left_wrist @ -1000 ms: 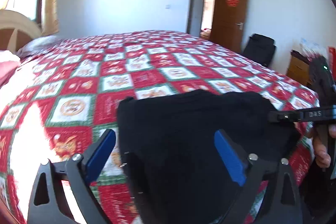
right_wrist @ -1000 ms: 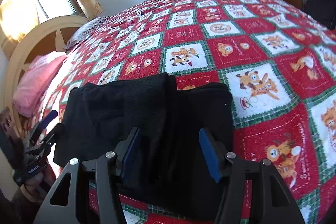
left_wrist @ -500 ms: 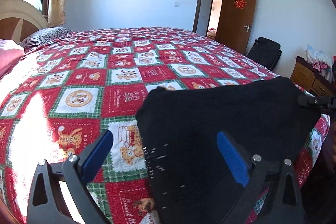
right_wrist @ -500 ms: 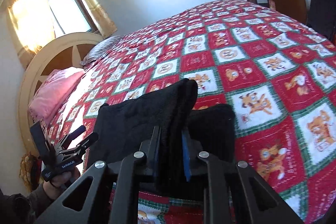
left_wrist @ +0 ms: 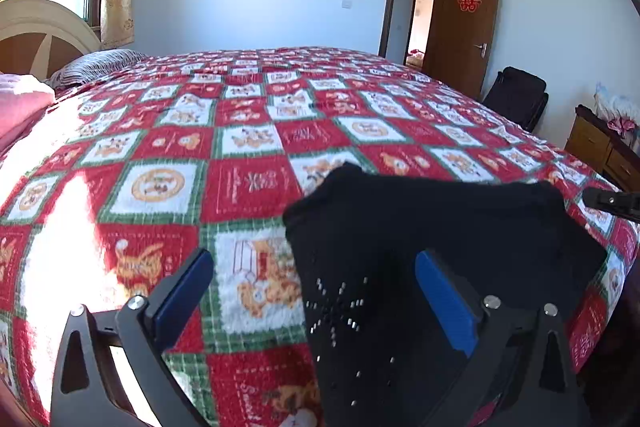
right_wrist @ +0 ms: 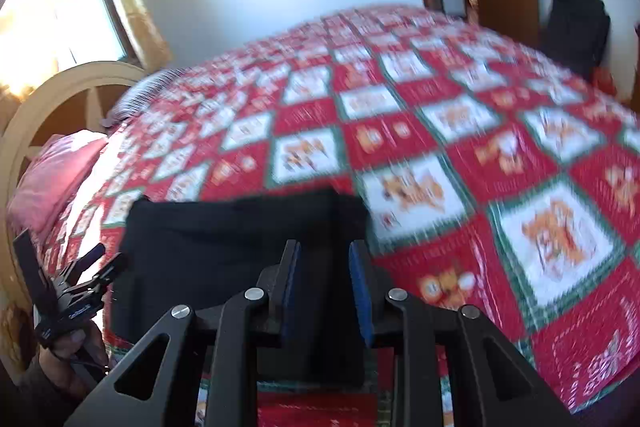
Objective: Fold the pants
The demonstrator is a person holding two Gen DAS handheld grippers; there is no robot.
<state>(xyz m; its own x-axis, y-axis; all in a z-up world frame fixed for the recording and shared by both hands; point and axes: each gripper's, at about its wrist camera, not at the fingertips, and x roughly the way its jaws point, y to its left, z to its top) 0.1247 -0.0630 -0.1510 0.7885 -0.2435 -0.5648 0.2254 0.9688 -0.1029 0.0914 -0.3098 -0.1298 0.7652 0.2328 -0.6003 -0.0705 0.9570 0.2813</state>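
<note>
The black pants [left_wrist: 420, 251] lie folded in a stack near the front edge of the bed, with small shiny studs on the near part. My left gripper [left_wrist: 316, 299] is open, its blue pads wide apart over the pants' left edge, holding nothing. In the right wrist view the pants [right_wrist: 224, 235] lie flat as a dark block. My right gripper [right_wrist: 324, 287] has its blue pads a little apart above the pants' right part, open with nothing between them. The left gripper also shows at the far left of that view [right_wrist: 80, 291].
A red, white and green patchwork quilt [left_wrist: 248, 147] covers the bed. A pink pillow [left_wrist: 20, 103] and cream headboard [left_wrist: 44, 31] are at the left. A brown door [left_wrist: 464, 27], a black bag [left_wrist: 516, 99] and a wooden dresser [left_wrist: 600, 151] stand at the right.
My right gripper, shut on a lifted fold of the pants half a second ago, has let go and opened a little; the fold now lies flat. My left gripper stayed open.
</note>
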